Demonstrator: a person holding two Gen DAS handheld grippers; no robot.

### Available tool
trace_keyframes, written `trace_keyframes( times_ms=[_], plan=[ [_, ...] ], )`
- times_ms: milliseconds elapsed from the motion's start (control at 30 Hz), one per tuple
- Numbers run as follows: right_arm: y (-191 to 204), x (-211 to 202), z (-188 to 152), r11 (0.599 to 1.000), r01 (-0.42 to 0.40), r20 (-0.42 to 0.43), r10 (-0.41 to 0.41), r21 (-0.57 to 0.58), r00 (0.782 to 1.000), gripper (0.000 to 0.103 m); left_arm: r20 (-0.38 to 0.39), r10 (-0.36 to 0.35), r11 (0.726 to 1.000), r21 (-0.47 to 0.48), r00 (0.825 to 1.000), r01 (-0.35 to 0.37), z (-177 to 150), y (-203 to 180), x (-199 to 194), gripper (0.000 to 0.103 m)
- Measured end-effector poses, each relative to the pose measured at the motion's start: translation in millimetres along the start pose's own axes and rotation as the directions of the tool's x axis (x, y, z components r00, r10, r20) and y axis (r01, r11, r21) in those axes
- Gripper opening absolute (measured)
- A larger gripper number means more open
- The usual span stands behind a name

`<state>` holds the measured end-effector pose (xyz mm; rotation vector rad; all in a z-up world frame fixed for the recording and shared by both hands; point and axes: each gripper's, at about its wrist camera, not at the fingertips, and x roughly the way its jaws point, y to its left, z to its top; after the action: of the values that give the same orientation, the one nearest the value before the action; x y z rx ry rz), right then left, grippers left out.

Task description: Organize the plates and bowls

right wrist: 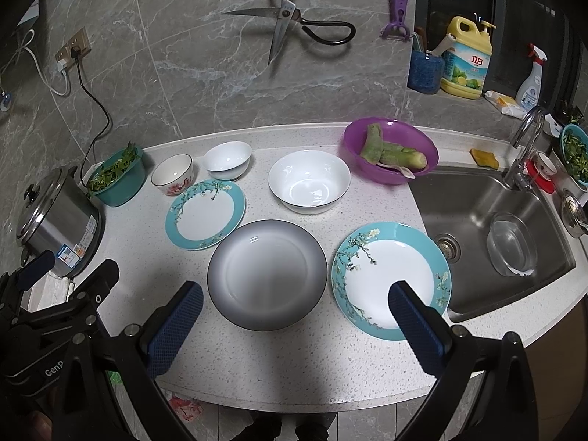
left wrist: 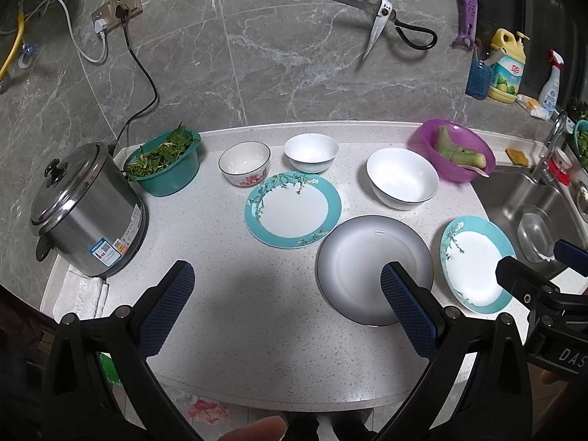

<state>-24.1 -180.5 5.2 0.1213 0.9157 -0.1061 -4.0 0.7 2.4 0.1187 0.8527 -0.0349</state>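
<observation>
On the speckled counter lie a grey plate (left wrist: 373,268) (right wrist: 267,273), a teal-rimmed plate in the middle (left wrist: 293,208) (right wrist: 205,214) and a second teal-rimmed plate near the sink (left wrist: 476,264) (right wrist: 391,279). Behind them stand a large white bowl (left wrist: 402,177) (right wrist: 309,180), a small white bowl (left wrist: 311,152) (right wrist: 228,160) and a flowered bowl (left wrist: 245,163) (right wrist: 172,174). My left gripper (left wrist: 286,283) is open and empty above the counter's front, left of the grey plate. My right gripper (right wrist: 296,301) is open and empty, its jaws spanning the grey plate and the near teal plate.
A steel rice cooker (left wrist: 82,213) and a green basket of leaves (left wrist: 163,163) stand at the left. A purple basin with vegetables (left wrist: 455,149) sits by the steel sink (right wrist: 492,220), which holds a glass bowl (right wrist: 511,244). Scissors (left wrist: 382,18) hang on the wall.
</observation>
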Motion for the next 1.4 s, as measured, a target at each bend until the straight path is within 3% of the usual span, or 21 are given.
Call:
trace_keyframes(
  times_ms=[500, 667, 767, 933, 1067, 1100, 1133, 1200, 1300, 1367, 1400],
  plan=[
    [-9.6, 12.1, 5.3, 0.999, -0.029, -0.023, 0.029, -0.024, 0.999, 0.103, -0.038, 0.033, 0.999, -0.023, 0.999, -0.034, 5.2, -11.3, 25.1, 0.103],
    [-19.3, 24.6, 4.3, 0.998, -0.058, -0.057, 0.056, -0.03, 0.997, 0.103, -0.113, 0.001, 0.999, -0.054, 0.994, -0.007, -7.4, -15.8, 52.7, 0.103],
    [-28.5, 34.9, 3.4, 0.997, -0.067, -0.08, 0.063, -0.039, 0.995, 0.103, -0.15, 0.016, 0.998, -0.061, 0.989, -0.026, -17.3, -19.5, 72.1, 0.103],
    [-39.7, 56.8, 3.5, 0.994, -0.099, -0.128, 0.092, -0.047, 0.988, 0.103, -0.195, -0.072, 0.995, -0.079, 0.978, 0.057, -41.1, -18.7, 115.1, 0.103],
    [-45.0, 81.2, 10.5, 0.976, -0.218, -0.166, 0.211, -0.025, 0.963, 0.103, -0.18, -0.156, 0.984, -0.114, 0.971, 0.137, -49.0, -1.7, 149.6, 0.101],
    [-47.6, 90.3, 16.1, 0.961, -0.277, -0.167, 0.272, -0.009, 0.948, 0.103, -0.168, -0.198, 0.976, -0.13, 0.966, 0.177, -49.9, 5.1, 160.0, 0.101],
    [-48.9, 95.8, 19.0, 0.947, -0.321, -0.166, 0.317, 0.003, 0.934, 0.103, -0.166, -0.238, 0.965, -0.149, 0.957, 0.215, -49.9, 12.1, 171.4, 0.101],
    [-53.5, 117.6, 30.0, 0.899, -0.435, -0.173, 0.436, 0.048, 0.883, 0.103, -0.187, -0.314, 0.941, -0.19, 0.931, 0.28, -49.3, 24.1, 197.1, 0.101],
    [-50.8, 149.3, 45.6, 0.867, -0.496, -0.216, 0.495, 0.055, 0.842, 0.098, -0.233, -0.381, 0.918, -0.212, 0.895, 0.336, -47.7, 36.0, 236.2, 0.1],
    [-50.6, 161.0, 51.3, 0.865, -0.497, -0.227, 0.499, 0.069, 0.837, 0.093, -0.253, -0.408, 0.909, -0.2, 0.877, 0.365, -46.0, 38.0, 250.7, 0.097],
    [-52.0, 170.6, 53.5, 0.845, -0.526, -0.233, 0.533, 0.098, 0.813, 0.091, -0.257, -0.428, 0.901, -0.193, 0.866, 0.388, -45.6, 39.4, 257.9, 0.095]
  ],
)
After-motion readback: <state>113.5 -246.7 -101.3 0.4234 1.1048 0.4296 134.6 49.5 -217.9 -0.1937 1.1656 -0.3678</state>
